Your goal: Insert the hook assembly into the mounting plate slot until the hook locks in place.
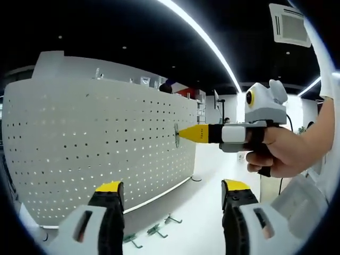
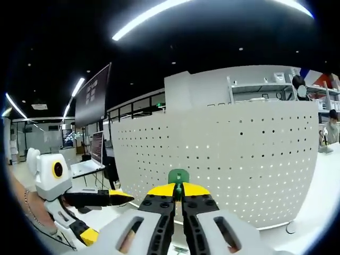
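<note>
Right gripper (image 2: 178,190) clamps 1 hook (image 2: 178,177) at pegboard (image 2: 223,159); left gripper (image 1: 172,192) gapes.

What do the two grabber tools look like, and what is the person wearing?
Both are white plastic with black jaws ending in yellow tips. The left gripper has two black jaws with slotted white covers. The right gripper has a pistol-style black handle, and a thin dark cable hangs below it. The person's hand comes out of a short white sleeve, and a thin bracelet circles the other wrist.
</note>
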### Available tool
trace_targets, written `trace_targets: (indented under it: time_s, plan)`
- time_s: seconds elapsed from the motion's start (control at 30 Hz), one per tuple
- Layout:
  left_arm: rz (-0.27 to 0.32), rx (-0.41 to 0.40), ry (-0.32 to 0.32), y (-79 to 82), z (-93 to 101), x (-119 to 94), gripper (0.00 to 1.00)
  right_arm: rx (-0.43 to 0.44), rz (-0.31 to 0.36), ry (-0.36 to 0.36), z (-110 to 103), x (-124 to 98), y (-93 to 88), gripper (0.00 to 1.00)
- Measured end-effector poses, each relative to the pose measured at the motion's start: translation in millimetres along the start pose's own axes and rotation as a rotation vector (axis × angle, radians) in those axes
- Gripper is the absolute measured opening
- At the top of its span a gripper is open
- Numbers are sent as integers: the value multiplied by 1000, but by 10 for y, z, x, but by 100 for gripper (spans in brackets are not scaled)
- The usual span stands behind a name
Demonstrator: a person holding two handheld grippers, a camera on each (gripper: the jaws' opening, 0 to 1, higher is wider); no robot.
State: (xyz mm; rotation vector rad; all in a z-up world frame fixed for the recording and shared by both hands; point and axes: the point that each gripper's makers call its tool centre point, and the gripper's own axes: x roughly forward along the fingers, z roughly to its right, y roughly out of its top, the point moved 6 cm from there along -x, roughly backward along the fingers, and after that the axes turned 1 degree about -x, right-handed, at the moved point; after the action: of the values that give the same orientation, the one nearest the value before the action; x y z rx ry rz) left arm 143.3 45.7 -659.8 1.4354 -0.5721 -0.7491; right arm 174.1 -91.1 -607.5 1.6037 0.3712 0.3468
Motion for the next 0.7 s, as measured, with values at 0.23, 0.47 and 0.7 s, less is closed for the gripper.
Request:
trace_targets:
  time_s: [0.23, 0.47, 0.7]
  plan:
    - [-2, -5, 8, -17, -59, -123, 76, -6, 19, -6, -50, 161, 116, 1]
    - [1, -1, 10, -31, -132, -246, 76, -36, 45, -22, -97, 325, 257, 1]
    - [8, -10, 15, -41, -170, -325, 76, -35, 55, -31, -145, 459, 331, 1]
